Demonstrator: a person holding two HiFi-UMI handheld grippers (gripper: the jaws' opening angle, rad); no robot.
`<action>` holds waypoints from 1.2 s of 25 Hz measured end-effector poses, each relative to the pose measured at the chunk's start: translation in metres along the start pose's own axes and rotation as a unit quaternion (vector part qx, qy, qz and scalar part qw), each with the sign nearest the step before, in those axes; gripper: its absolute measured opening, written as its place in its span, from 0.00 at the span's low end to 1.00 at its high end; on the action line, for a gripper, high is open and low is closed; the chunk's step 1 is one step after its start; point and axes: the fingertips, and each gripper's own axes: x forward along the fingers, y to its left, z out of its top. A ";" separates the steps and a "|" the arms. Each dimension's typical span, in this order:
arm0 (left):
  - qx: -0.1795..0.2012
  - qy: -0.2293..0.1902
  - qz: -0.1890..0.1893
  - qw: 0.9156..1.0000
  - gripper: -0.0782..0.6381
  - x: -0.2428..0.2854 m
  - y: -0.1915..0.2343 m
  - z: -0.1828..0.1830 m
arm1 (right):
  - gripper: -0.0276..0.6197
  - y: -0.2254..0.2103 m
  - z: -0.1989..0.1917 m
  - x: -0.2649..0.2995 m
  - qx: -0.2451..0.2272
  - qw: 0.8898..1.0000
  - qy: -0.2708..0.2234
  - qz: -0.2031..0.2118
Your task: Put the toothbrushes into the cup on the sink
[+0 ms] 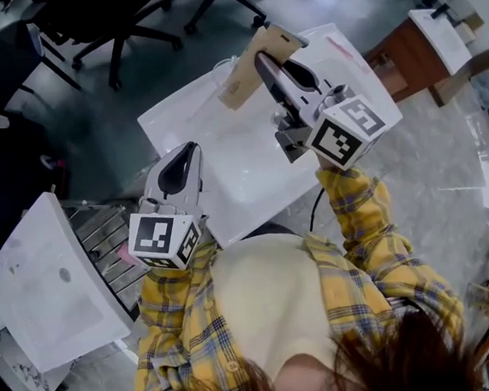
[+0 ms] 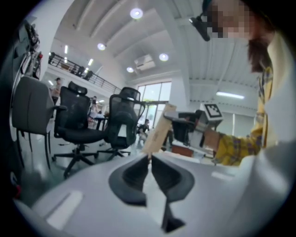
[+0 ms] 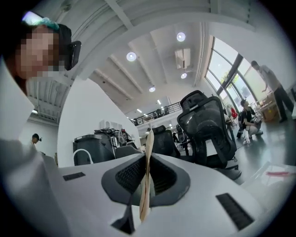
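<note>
A: Step in hand?

B: Carrying, I judge. White slab (image 1: 224, 162) mid-scene; no cup in any view (so the target is unplaced). Right gripper (image 3: 147, 162), over the slab's far edge, pinches a flat brown packet (image 1: 250, 69), probably a wrapped toothbrush.

A: Left gripper (image 2: 149, 159)?

B: Jaws pressed together on nothing, at the slab's near-left corner.

A: Next?

B: Locate the cup, then bring the packet upright over it.

Left gripper (image 1: 190, 150): held low, close to the torso, jaws pressed together with nothing between them. Right gripper (image 1: 263, 59): arm extended forward, jaws clamped on a thin brown card pack (image 1: 248, 71). Sleeves (image 1: 354, 214) yellow plaid.
</note>
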 end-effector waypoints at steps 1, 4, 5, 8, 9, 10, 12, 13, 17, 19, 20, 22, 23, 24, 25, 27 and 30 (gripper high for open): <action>-0.002 0.002 0.001 1.000 0.14 -0.001 0.000 -0.002 | 0.10 -0.004 0.001 0.003 -0.014 1.000 -0.005 -0.010; -0.005 0.007 0.003 1.000 0.14 -0.003 0.000 -0.005 | 0.10 -0.018 -0.001 0.010 -0.053 0.997 -0.023 -0.044; -0.005 0.008 0.003 1.000 0.13 -0.004 0.000 -0.006 | 0.10 -0.021 -0.001 0.013 -0.065 0.996 -0.029 -0.052; -0.007 0.013 0.002 1.000 0.13 -0.005 -0.002 -0.009 | 0.10 -0.029 -0.006 0.020 -0.088 0.992 -0.045 -0.074; -0.008 0.015 0.001 1.000 0.13 -0.006 -0.003 -0.010 | 0.10 -0.031 -0.009 0.023 -0.096 0.991 -0.047 -0.079; -0.009 0.017 0.001 1.000 0.13 -0.006 -0.003 -0.011 | 0.10 -0.033 -0.014 0.026 -0.106 0.990 -0.046 -0.082; -0.010 0.020 0.001 1.000 0.13 -0.008 -0.003 -0.013 | 0.10 -0.035 -0.026 0.033 -0.123 0.988 -0.039 -0.089; -0.011 0.021 0.001 1.000 0.13 -0.008 -0.004 -0.014 | 0.10 -0.037 -0.032 0.035 -0.128 0.987 -0.035 -0.092; -0.013 0.025 0.001 1.000 0.13 -0.009 -0.005 -0.017 | 0.10 -0.043 -0.060 0.042 -0.126 0.987 -0.007 -0.101; -0.015 0.028 -0.001 1.000 0.13 -0.009 -0.006 -0.019 | 0.10 -0.045 -0.071 0.045 -0.123 0.987 0.011 -0.101; -0.015 0.030 -0.001 0.999 0.13 -0.008 -0.005 -0.020 | 0.10 -0.045 -0.076 0.046 -0.124 0.987 0.019 -0.099; -0.016 0.033 -0.003 0.999 0.13 -0.008 -0.005 -0.021 | 0.10 -0.045 -0.084 0.048 -0.127 0.987 0.038 -0.094; -0.018 0.033 -0.003 0.999 0.13 -0.007 -0.005 -0.021 | 0.10 -0.045 -0.088 0.049 -0.127 0.986 0.048 -0.092; -0.019 0.034 -0.004 0.999 0.13 -0.007 -0.005 -0.022 | 0.10 -0.045 -0.092 0.050 -0.126 0.986 0.059 -0.090; -0.021 0.035 -0.005 0.999 0.13 -0.007 -0.005 -0.022 | 0.10 -0.046 -0.096 0.051 -0.124 0.986 0.070 -0.088; -0.023 0.036 -0.007 0.999 0.13 -0.007 -0.007 -0.023 | 0.10 -0.046 -0.103 0.051 -0.121 0.985 0.089 -0.085; -0.024 0.040 -0.010 0.999 0.13 -0.005 -0.006 -0.024 | 0.10 -0.045 -0.113 0.053 -0.122 0.983 0.117 -0.076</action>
